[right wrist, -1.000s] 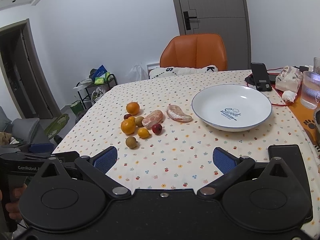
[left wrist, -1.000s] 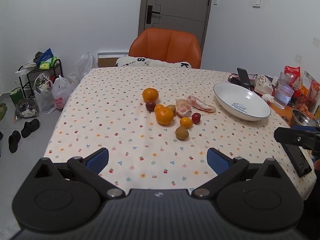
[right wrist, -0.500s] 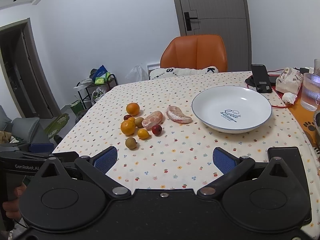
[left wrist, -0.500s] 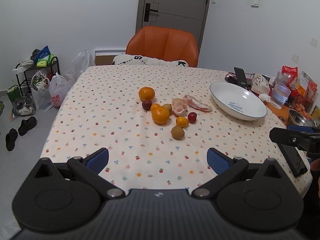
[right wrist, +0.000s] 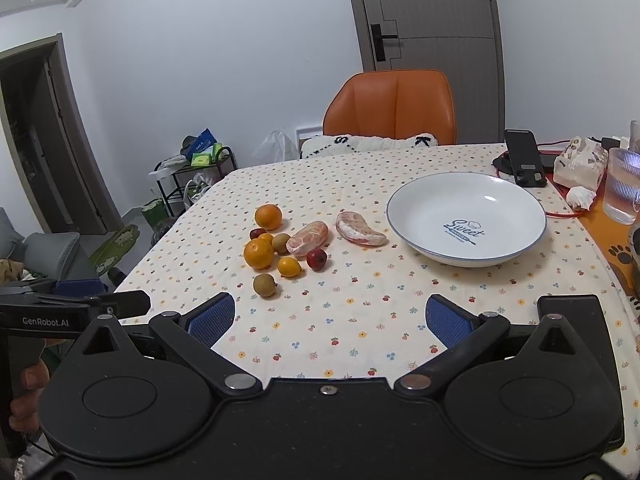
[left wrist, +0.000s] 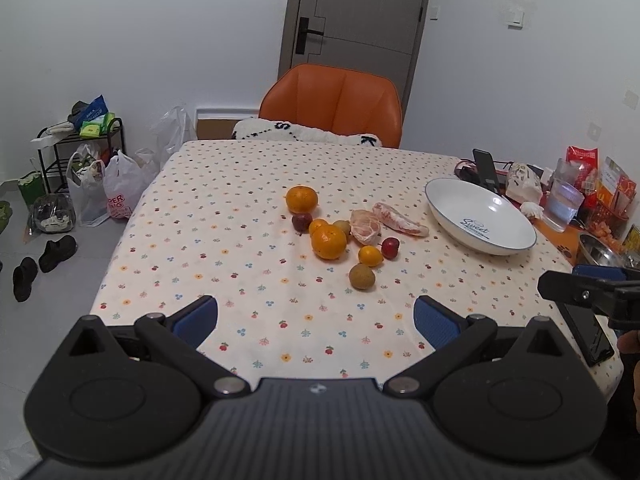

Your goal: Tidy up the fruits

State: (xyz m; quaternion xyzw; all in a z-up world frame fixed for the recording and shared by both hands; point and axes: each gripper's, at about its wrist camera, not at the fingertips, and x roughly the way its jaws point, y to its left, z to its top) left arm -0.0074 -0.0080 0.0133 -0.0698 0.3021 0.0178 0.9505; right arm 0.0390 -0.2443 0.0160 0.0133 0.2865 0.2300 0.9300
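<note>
On floral tablecloth (left wrist: 248,216) (orange chair (left wrist: 336,104) behind): fruit (right wrist: 260,253), plate (right wrist: 466,256); both grippers' fingers spread.

Left gripper (left wrist: 315,322) and right gripper (right wrist: 330,320) both hover, jaws spread wide.

We see only the top of a small orange fruit (left wrist: 318,225) tucked behind the big round orange (left wrist: 329,242). The clear ribbed glass cup (right wrist: 623,185) is cut off by the right edge. We cannot read the tiny words on the red snack packets (left wrist: 582,160).
</note>
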